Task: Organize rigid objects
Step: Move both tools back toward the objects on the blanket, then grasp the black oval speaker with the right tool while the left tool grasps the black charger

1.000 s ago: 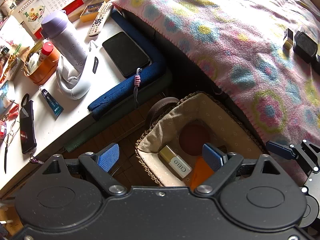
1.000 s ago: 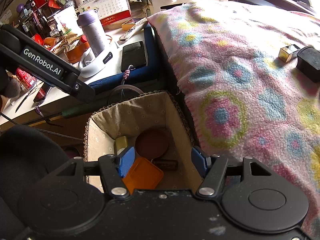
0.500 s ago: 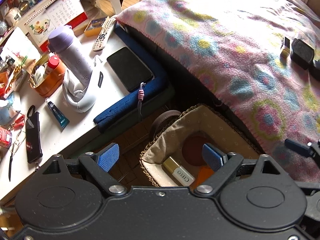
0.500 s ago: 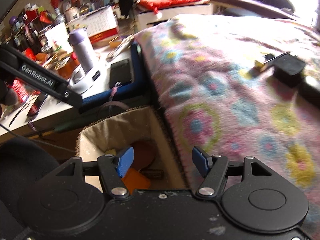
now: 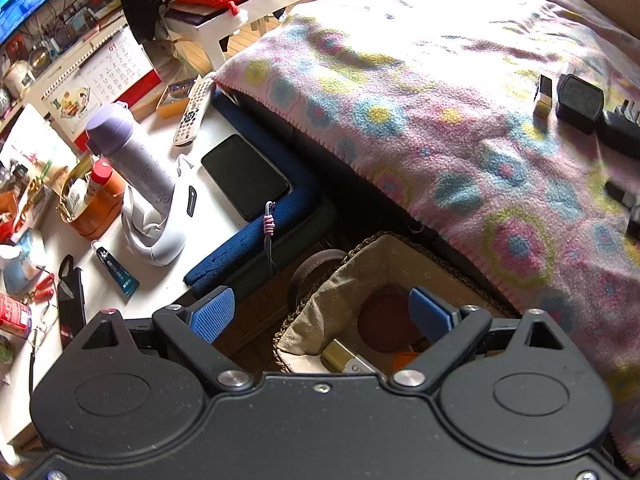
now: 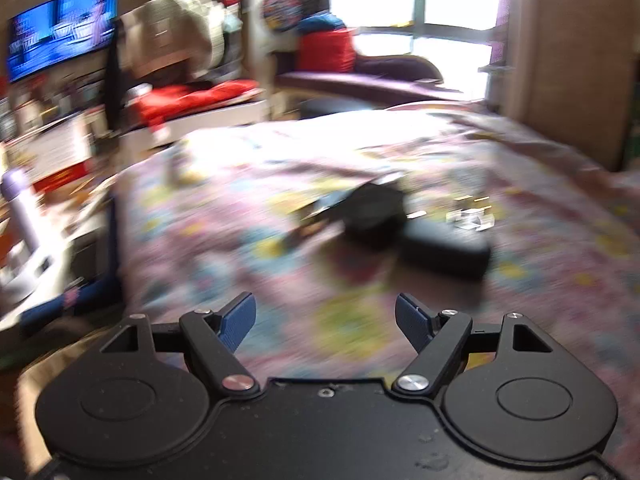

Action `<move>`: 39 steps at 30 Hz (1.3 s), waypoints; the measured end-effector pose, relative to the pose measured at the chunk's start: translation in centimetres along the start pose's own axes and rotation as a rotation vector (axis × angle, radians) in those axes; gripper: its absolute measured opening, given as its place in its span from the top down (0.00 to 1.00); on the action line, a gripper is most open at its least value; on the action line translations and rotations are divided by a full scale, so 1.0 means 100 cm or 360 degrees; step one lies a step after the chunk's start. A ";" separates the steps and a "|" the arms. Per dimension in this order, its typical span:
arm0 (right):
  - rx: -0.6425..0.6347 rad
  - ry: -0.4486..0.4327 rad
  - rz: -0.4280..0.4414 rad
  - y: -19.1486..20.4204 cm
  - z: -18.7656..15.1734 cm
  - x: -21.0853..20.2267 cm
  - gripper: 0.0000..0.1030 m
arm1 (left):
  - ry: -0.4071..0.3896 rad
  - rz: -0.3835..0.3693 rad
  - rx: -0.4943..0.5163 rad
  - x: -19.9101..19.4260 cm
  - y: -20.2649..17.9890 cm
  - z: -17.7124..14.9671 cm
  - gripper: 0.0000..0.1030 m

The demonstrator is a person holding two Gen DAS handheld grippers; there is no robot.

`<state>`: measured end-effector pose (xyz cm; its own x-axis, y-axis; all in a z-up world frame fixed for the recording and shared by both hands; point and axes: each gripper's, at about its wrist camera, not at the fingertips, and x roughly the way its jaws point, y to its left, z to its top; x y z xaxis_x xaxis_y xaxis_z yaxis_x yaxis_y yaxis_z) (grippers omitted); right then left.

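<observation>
A wicker basket (image 5: pixel 384 252) with a cloth lining stands on the floor beside the bed; inside lie a round brown lid (image 5: pixel 384 322), a gold tube (image 5: pixel 340 354) and an orange piece (image 5: pixel 404 360). My left gripper (image 5: pixel 322 314) hangs over the basket's near rim, its jaws opening wide with nothing between them. On the flowered blanket (image 5: pixel 440 120) lie a black case (image 5: pixel 580 100), a small gold box (image 5: pixel 543 94) and other dark items. My right gripper (image 6: pixel 325 318) points across the blanket toward the blurred black items (image 6: pixel 376 212), jaws opening, nothing between them.
A cluttered white table (image 5: pixel 224 128) at the left bears a lilac flask (image 5: pixel 128 152), a black phone (image 5: pixel 244 176), a remote (image 5: pixel 194 110), a calendar and an orange tub. A dark blue cushion (image 5: pixel 256 232) edges it. A television (image 6: pixel 60 28) glows at the back.
My right gripper has left the basket, swung up and right toward the blanket's black items, and its jaws have widened. My left gripper has tilted up a little and opened slightly wider.
</observation>
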<state>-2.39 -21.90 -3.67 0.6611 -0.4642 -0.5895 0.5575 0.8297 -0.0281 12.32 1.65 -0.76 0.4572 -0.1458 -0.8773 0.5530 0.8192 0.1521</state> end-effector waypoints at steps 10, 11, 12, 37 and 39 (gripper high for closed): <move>0.0251 0.0034 -0.0376 -0.059 0.012 0.054 0.22 | 0.0012 0.0045 0.0018 0.002 -0.006 0.002 0.11; 0.0269 0.0046 -0.0384 -0.062 0.013 0.060 0.20 | 0.0011 0.0039 0.0015 0.002 -0.006 0.003 0.11; 0.0284 0.0057 -0.0386 -0.064 0.014 0.065 0.15 | 0.0007 0.0033 0.0013 0.002 -0.006 0.003 0.11; 0.0303 0.0021 -0.0052 -0.129 0.017 0.105 0.12 | -0.0058 -0.0026 0.0165 0.027 -0.118 0.074 0.11; 0.0321 -0.0012 -0.0011 -0.131 0.015 0.102 0.12 | -0.0074 -0.0036 0.0161 0.036 -0.141 0.088 0.11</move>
<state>-2.24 -37.98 -8.07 0.6603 -0.4723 -0.5838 0.6507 0.7479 0.1309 12.30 -15.32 -2.10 0.4746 -0.1911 -0.8592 0.6299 0.7555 0.1800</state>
